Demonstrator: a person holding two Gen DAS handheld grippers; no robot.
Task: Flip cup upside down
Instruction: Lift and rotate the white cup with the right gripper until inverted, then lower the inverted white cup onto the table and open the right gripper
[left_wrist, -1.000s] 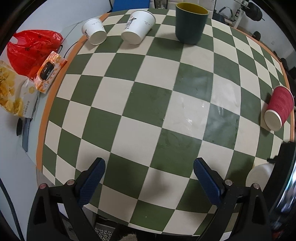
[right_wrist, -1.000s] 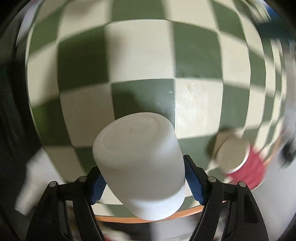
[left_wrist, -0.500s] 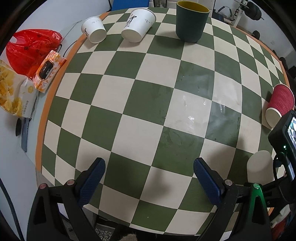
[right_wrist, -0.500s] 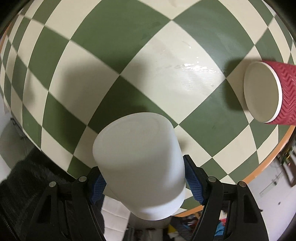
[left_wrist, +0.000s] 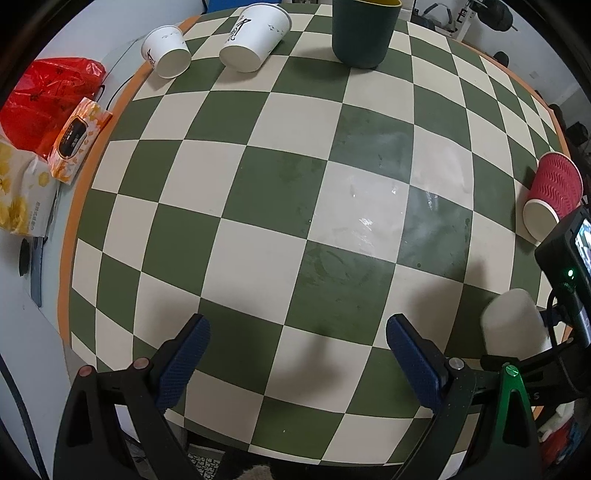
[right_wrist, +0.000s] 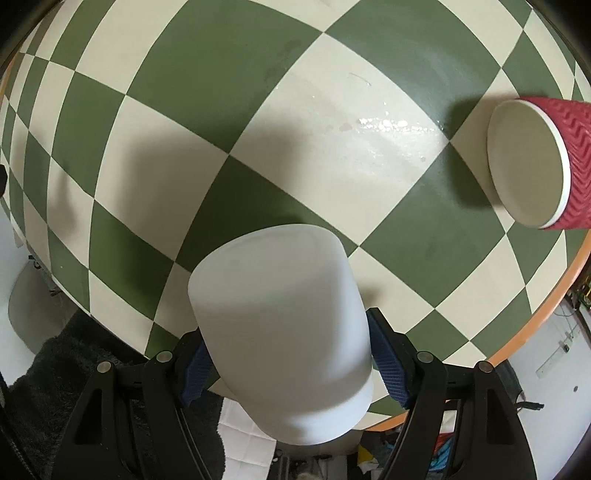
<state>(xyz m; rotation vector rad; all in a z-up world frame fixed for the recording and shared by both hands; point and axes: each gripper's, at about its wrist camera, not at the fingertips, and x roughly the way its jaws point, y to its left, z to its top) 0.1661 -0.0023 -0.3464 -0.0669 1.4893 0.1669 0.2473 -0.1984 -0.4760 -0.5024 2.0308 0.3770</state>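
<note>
My right gripper (right_wrist: 284, 363) is shut on a plain white cup (right_wrist: 280, 328), its blue pads pressed on both sides. The cup's closed base points away from the camera, towards the checkered table (right_wrist: 229, 110), near its front right edge. The same white cup (left_wrist: 511, 325) shows at the lower right in the left wrist view, held just over the table. My left gripper (left_wrist: 295, 354) is open and empty above the table's near edge.
A red ribbed cup (right_wrist: 543, 162) lies on its side by the right edge. At the far side stand a dark green cup (left_wrist: 364, 31) and two tipped white paper cups (left_wrist: 255, 37) (left_wrist: 166, 50). Red bag (left_wrist: 48, 92) and snack packets (left_wrist: 77, 136) lie off the left edge.
The right gripper has carried the white cup further in over the table and lower, settling from blur to a steady view. The left gripper has drifted slightly.
</note>
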